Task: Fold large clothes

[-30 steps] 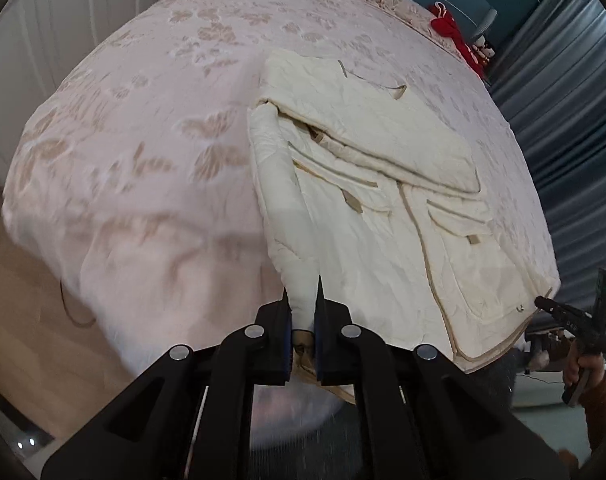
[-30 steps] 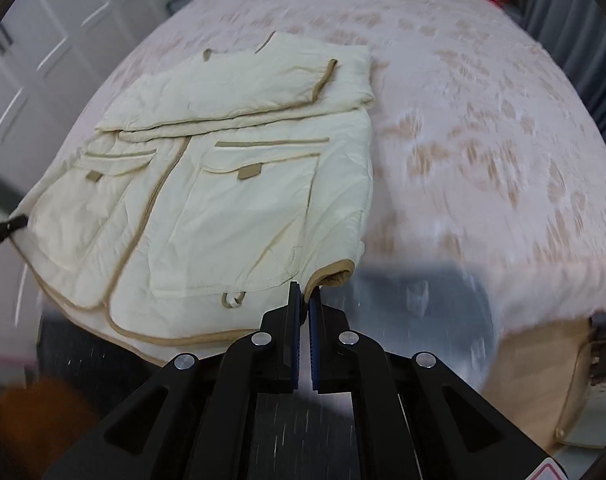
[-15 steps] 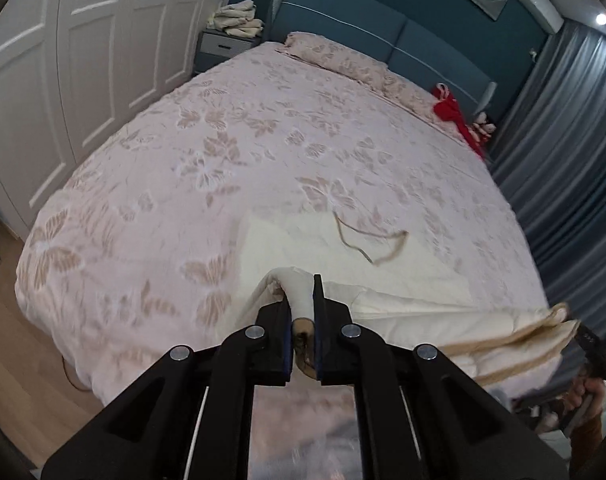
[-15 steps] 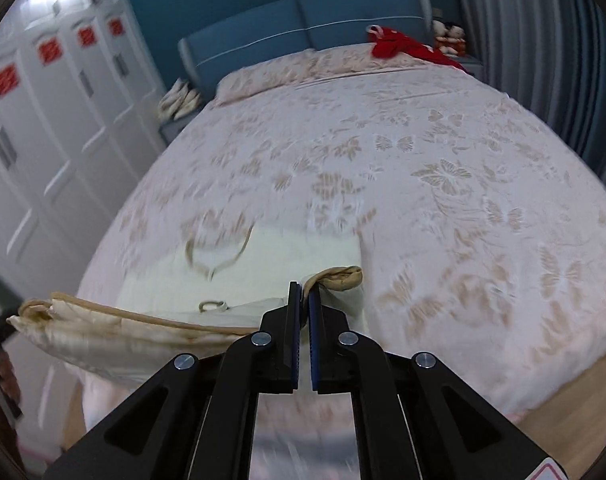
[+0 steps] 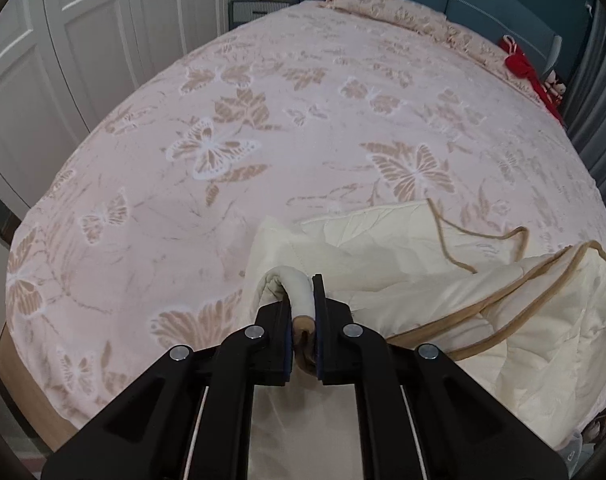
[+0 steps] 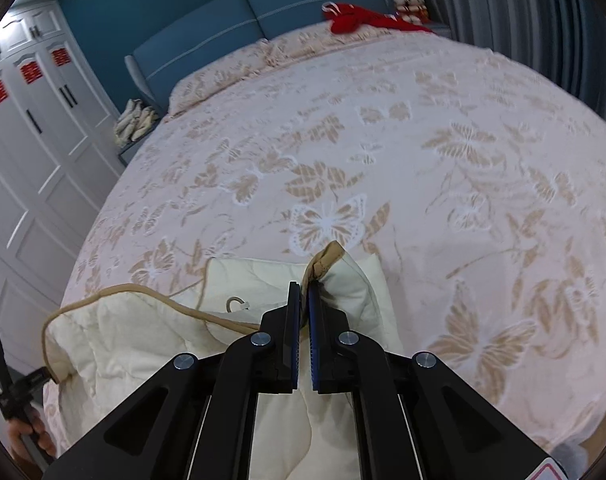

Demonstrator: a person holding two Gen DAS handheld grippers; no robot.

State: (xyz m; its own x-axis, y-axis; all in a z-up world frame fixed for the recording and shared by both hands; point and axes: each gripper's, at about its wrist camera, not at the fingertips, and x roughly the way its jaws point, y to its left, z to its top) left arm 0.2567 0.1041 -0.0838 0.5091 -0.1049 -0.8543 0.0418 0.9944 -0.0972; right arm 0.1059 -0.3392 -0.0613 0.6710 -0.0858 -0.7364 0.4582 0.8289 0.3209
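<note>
1. Grippers angled down over the bed (image 5: 303,92): left gripper (image 5: 302,300) clamped the jacket (image 5: 383,248) hem, right gripper (image 6: 303,292) pinched its tan-trimmed corner.
2. Jacket lay bunched, seemingly doubled over, near the bed's foot; bare bedspread stretched beyond.

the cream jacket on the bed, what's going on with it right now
A person is folding the cream jacket on the pink butterfly bedspread, a handheld gripper in each hand. The left gripper is shut on one tan-trimmed corner of its hem, and the right gripper is shut on the other corner. The lifted hem hangs between them above the part lying flat, so the fold is only partway done.
</note>
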